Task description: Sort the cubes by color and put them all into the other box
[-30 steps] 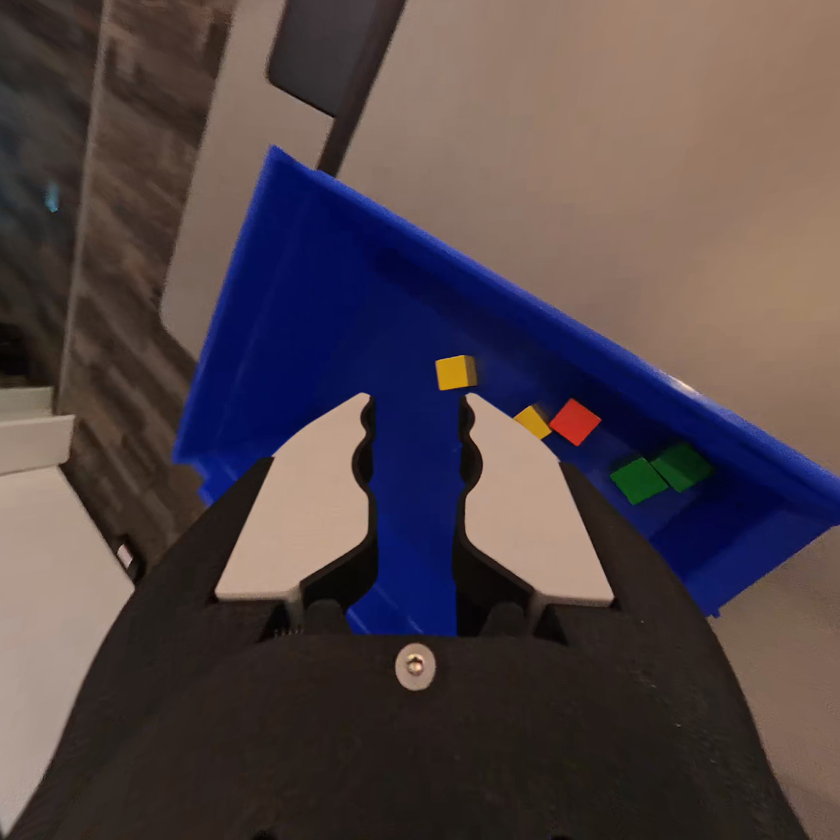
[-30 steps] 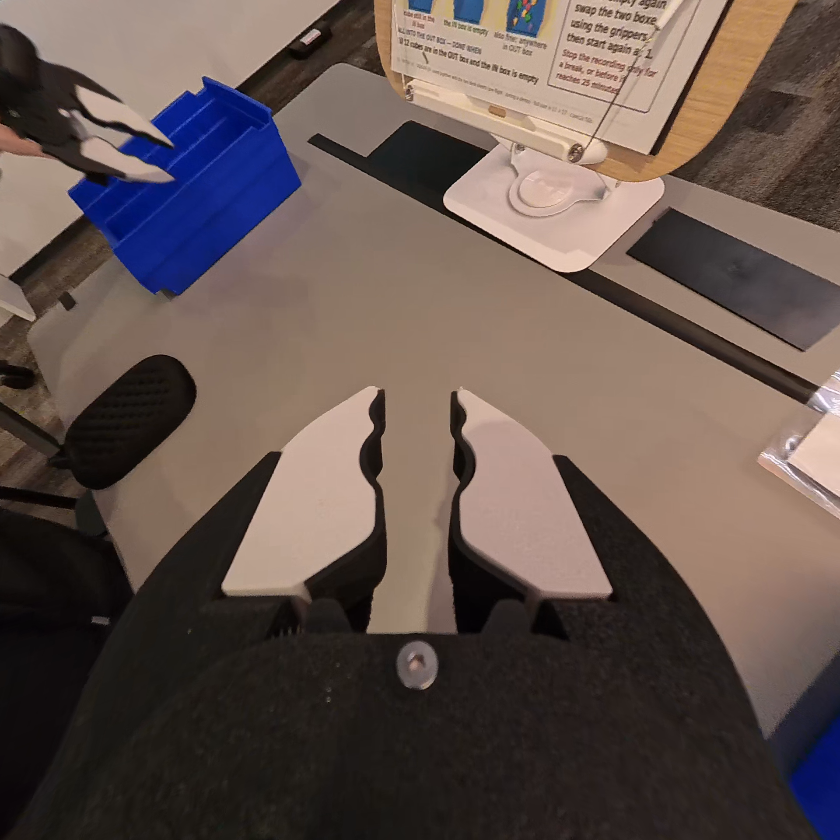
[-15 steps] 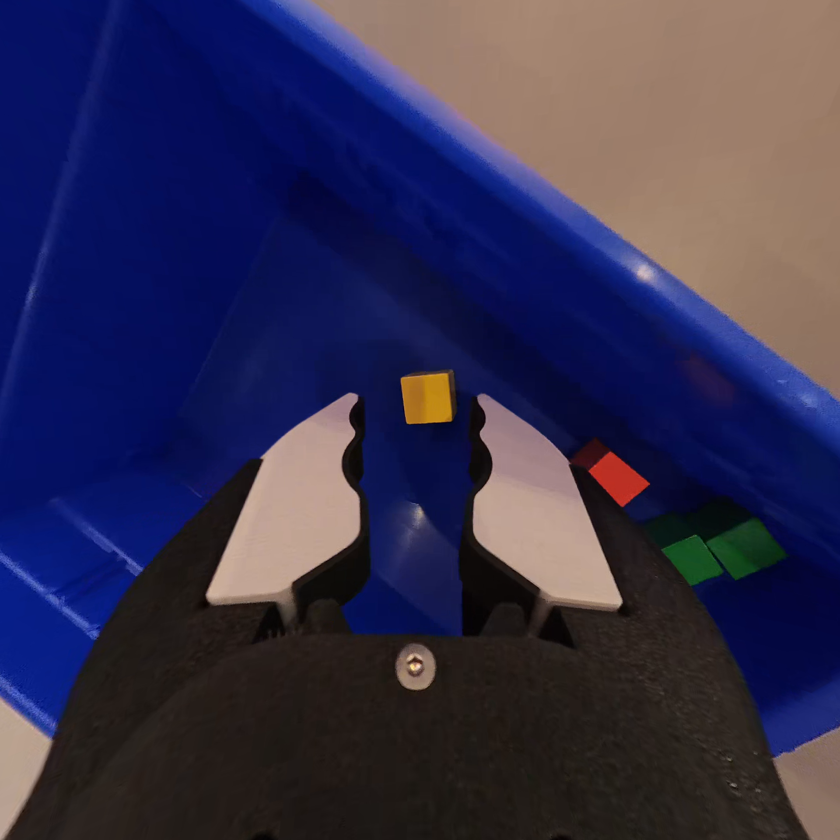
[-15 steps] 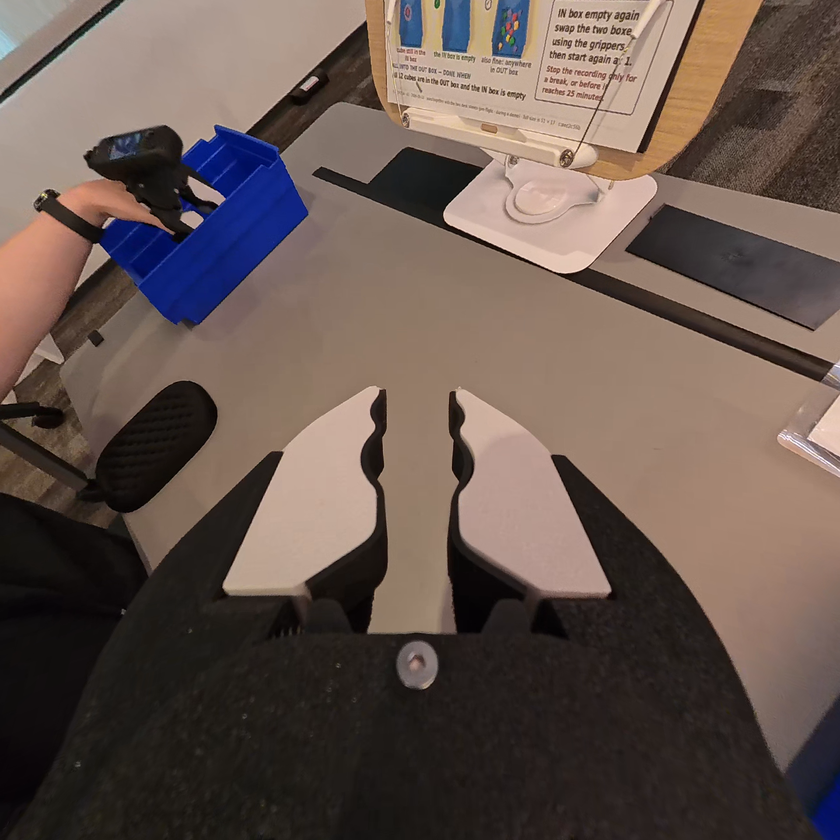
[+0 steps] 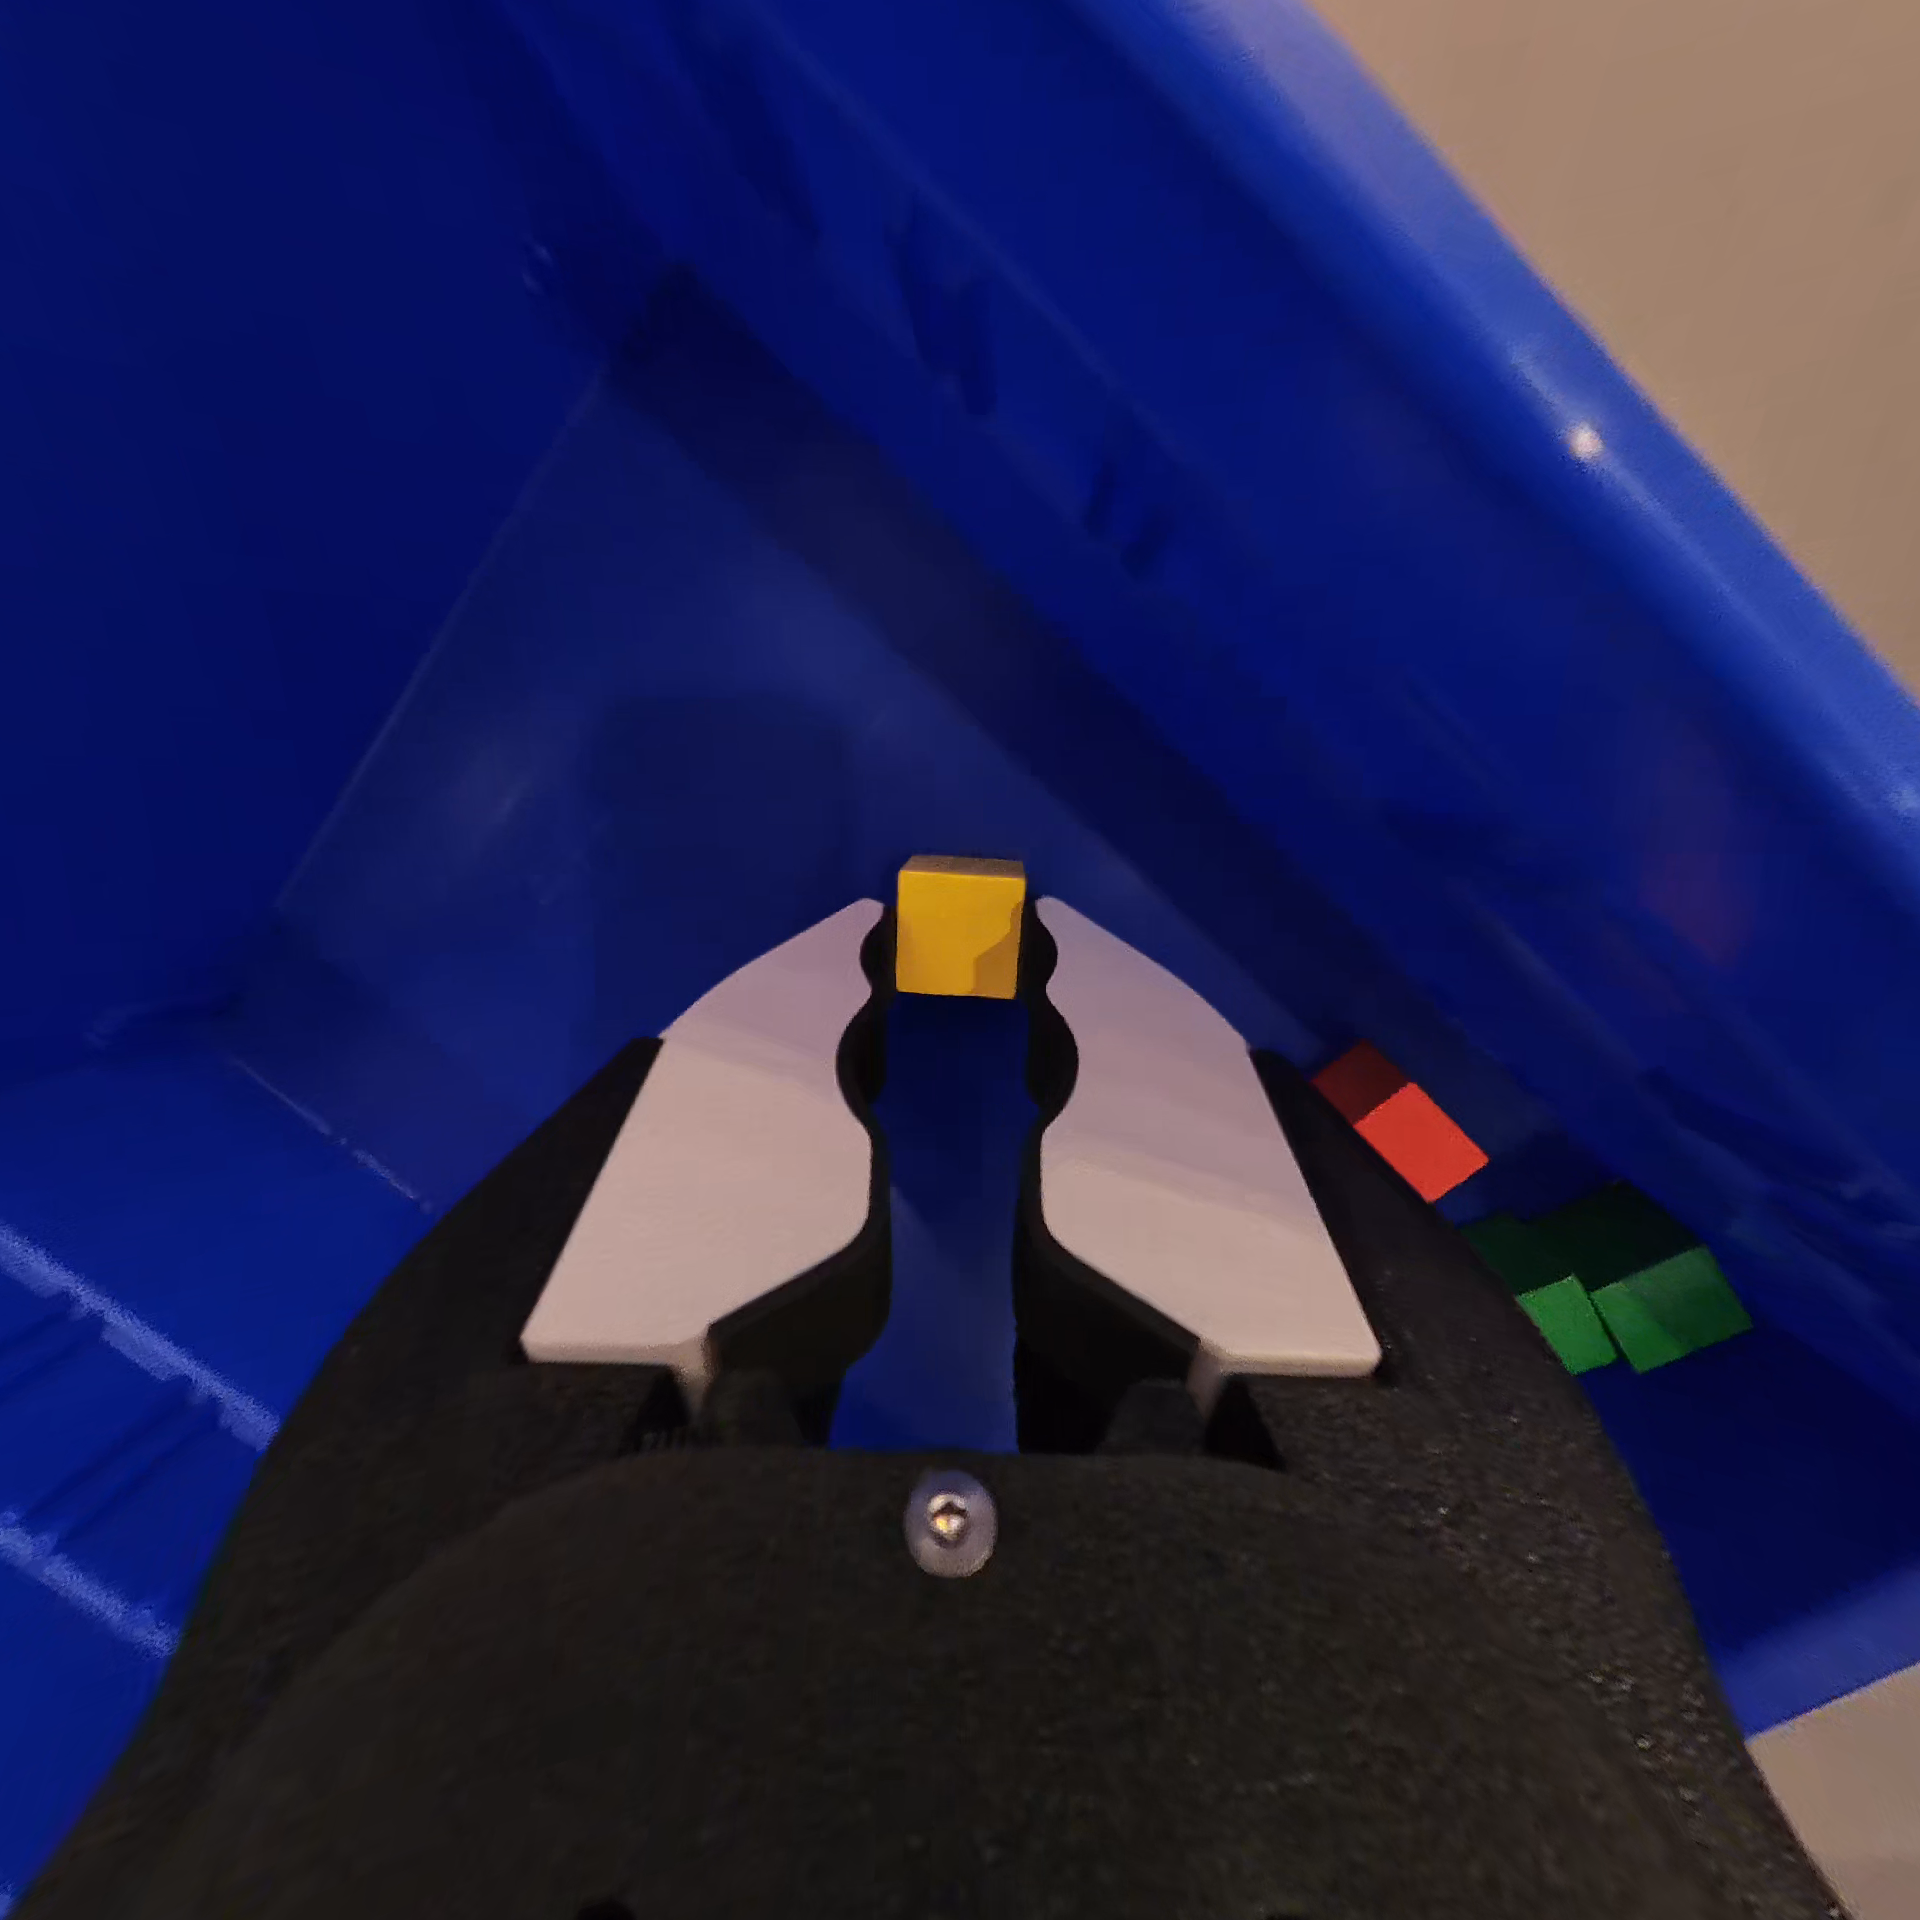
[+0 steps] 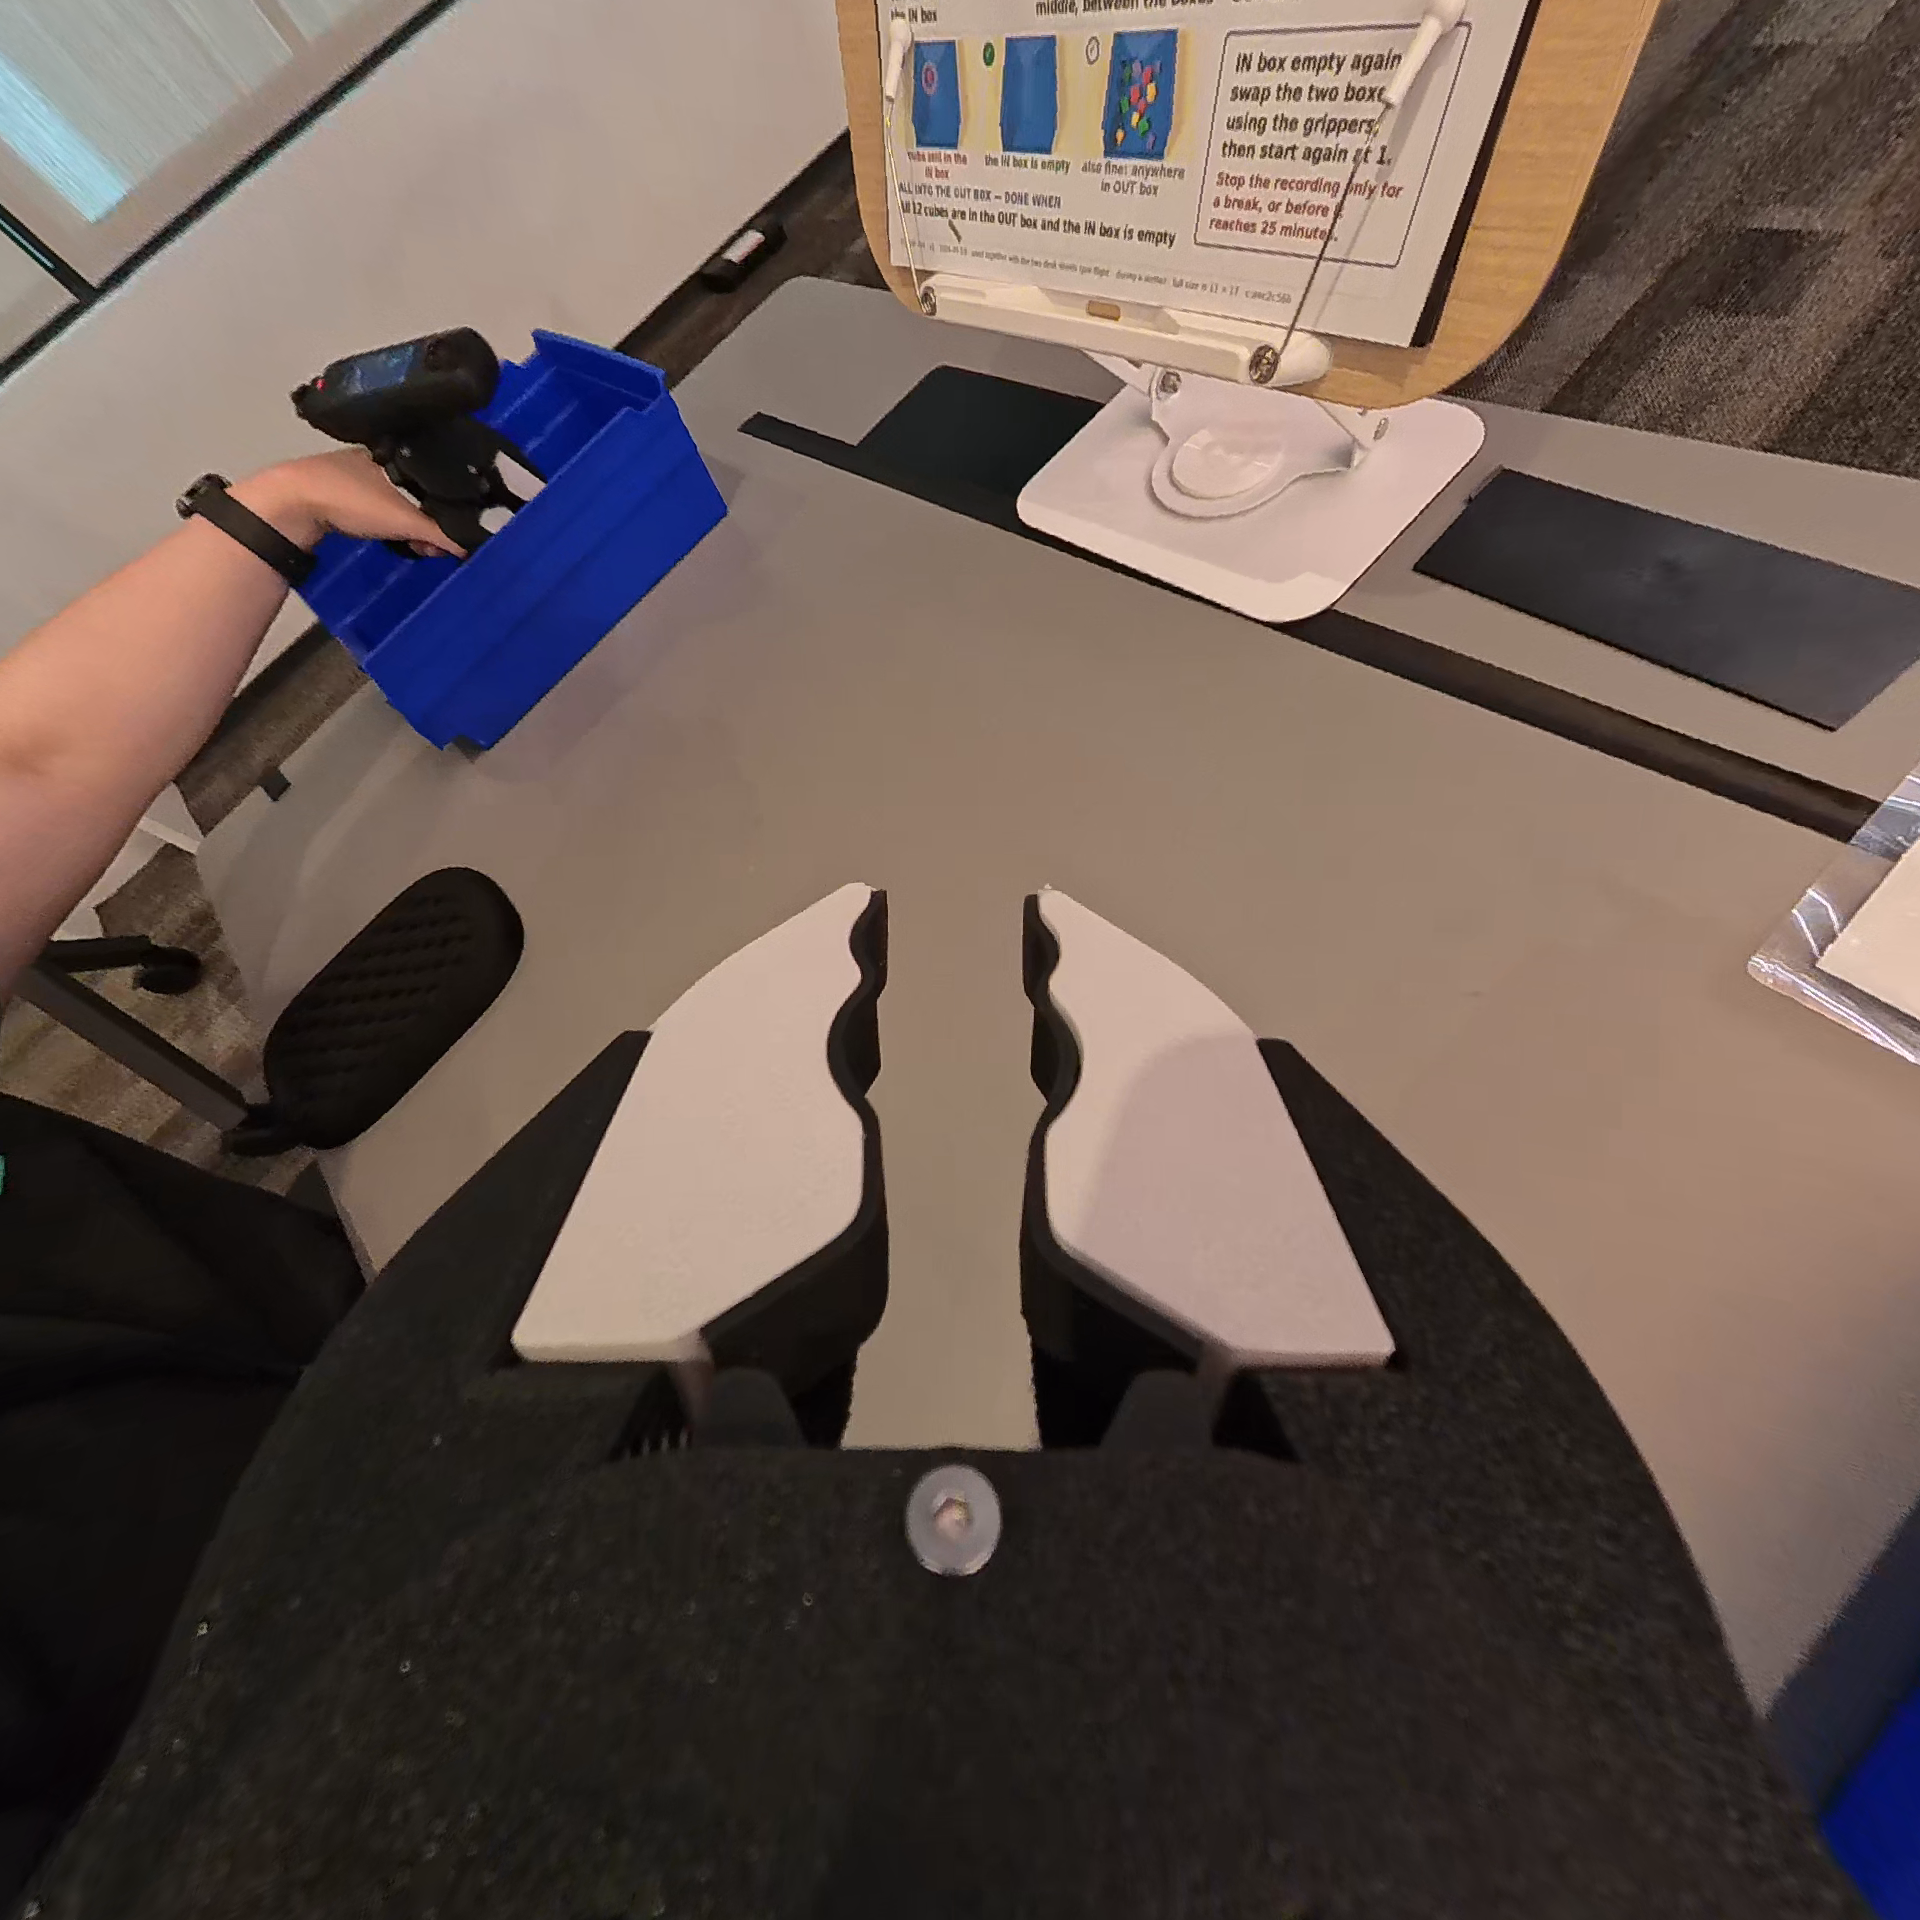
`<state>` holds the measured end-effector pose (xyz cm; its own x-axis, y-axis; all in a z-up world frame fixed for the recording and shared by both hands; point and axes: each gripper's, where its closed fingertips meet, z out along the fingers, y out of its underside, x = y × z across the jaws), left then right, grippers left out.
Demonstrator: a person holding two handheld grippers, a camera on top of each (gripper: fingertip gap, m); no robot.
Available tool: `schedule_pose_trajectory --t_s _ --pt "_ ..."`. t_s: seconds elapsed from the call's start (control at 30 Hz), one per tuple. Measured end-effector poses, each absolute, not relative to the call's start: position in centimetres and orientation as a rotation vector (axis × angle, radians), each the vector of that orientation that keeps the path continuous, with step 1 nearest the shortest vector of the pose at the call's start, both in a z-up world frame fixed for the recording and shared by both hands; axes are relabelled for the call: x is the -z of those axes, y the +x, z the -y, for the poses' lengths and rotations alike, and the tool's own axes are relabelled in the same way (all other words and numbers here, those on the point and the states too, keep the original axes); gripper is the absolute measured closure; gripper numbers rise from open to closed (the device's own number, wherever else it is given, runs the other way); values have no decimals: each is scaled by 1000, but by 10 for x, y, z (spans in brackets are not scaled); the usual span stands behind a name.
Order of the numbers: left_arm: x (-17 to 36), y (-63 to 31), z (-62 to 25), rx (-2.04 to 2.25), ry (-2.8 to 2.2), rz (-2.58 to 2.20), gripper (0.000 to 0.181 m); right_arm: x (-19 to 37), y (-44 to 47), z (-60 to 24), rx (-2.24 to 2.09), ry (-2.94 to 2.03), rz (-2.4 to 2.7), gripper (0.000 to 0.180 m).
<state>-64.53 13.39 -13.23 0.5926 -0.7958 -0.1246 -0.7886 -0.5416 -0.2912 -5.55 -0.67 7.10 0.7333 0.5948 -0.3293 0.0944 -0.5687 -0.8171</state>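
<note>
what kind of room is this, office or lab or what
Probably an office-style workroom set up for data recording: a grey desk, a carpeted floor, an office chair's armrest and an instruction sheet on a stand.

Inside the deep blue plastic box [image 5: 1299,499] the left hand-held gripper [image 5: 958,940] is hemmed in: the tall far wall rises just beyond its tips, with a small yellow cube [image 5: 958,928] between them. A red cube [image 5: 1415,1135] and two green cubes [image 5: 1631,1311] crowd the wall to its right; the box floor to its left lies bare. Ahead of the right hand-held gripper [image 6: 956,920] the grey counter [image 6: 1039,748] runs open up to the white stand base [image 6: 1247,520].
</note>
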Motion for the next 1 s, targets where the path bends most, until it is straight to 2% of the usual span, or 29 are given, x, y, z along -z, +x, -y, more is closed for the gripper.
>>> schedule_pose_trajectory --t_s 0.1,0.2,0.33,0.43,0.63,0.83,1.0 --pt "94 -643 -140 24 -2369 -1180 158 -78 -50 6 -778 -2049 500 157" --pt "17 -622 -139 33 -2097 -1065 158 -89 -56 2 -809 -1982 495 160" --pt "-83 -538 -99 95 -1678 -1080 158 -105 -96 -2 -907 -1860 596 160" --pt "-121 -452 -54 195 -1412 -1159 159 -113 -148 5 -1078 -1769 715 156" --pt "-142 -310 30 504 -1040 -1292 159 -123 -230 37 -1519 -1641 825 131" --pt "-141 -251 63 636 -905 -1370 159 -140 -243 53 -1859 -1537 746 133" --pt "-137 -239 66 655 -887 -1379 159 -134 -253 63 -1881 -1576 811 133"
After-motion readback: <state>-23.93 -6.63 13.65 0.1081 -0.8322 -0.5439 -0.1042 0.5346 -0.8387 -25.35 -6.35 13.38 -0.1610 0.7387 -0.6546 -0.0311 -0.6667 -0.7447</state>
